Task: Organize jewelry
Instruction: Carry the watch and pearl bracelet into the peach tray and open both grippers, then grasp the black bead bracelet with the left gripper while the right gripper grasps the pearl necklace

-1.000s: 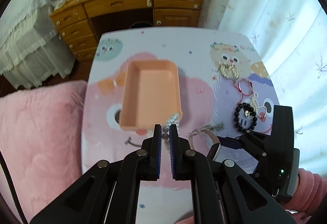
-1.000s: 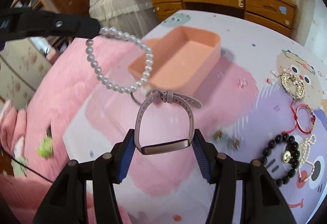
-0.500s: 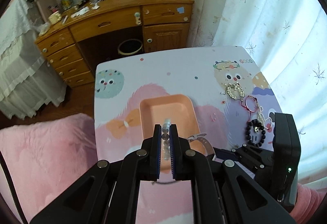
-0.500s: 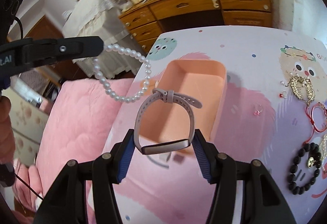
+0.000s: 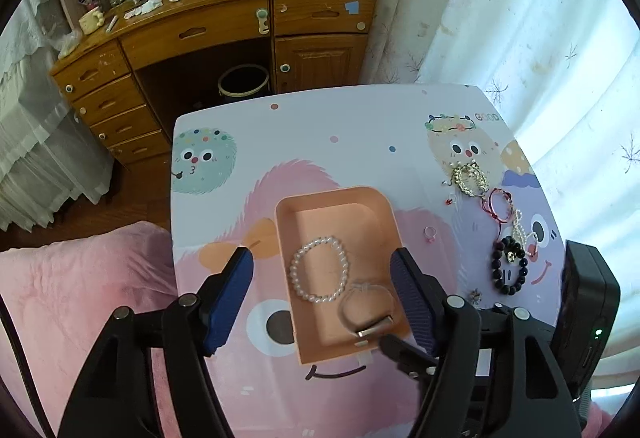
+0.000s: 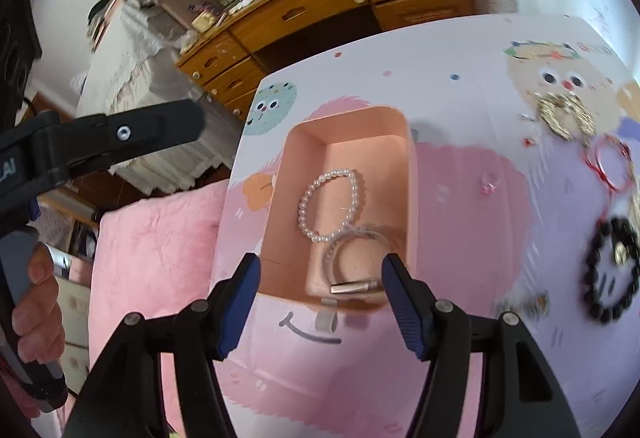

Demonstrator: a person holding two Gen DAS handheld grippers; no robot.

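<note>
A peach tray (image 5: 332,195) (image 6: 348,115) sits on the cartoon-print table (image 5: 320,126). Inside it lie a white pearl bracelet (image 5: 319,270) (image 6: 330,204) and, nearer me, a pale watch band with a metal bar (image 5: 366,312) (image 6: 354,266), blurred in both views. My left gripper (image 5: 320,258) hangs above the tray, its jaws opening with nothing between them; the right wrist view shows it at the left (image 6: 120,134). My right gripper (image 6: 320,263) hovers over the tray's near end, jaws opening and empty.
Loose jewelry lies on the table's right side: a gold piece (image 5: 470,178), a red string bracelet (image 5: 498,204), a black bead bracelet (image 5: 510,266), a pink ring (image 5: 429,234). A pink quilt (image 5: 80,298) borders the table's left; a wooden desk (image 5: 224,30) stands beyond.
The left jaws sprang apart and the pearl bracelet dropped into the tray. The right jaws widened and the watch band fell into the tray. Both grippers moved over the tray.
</note>
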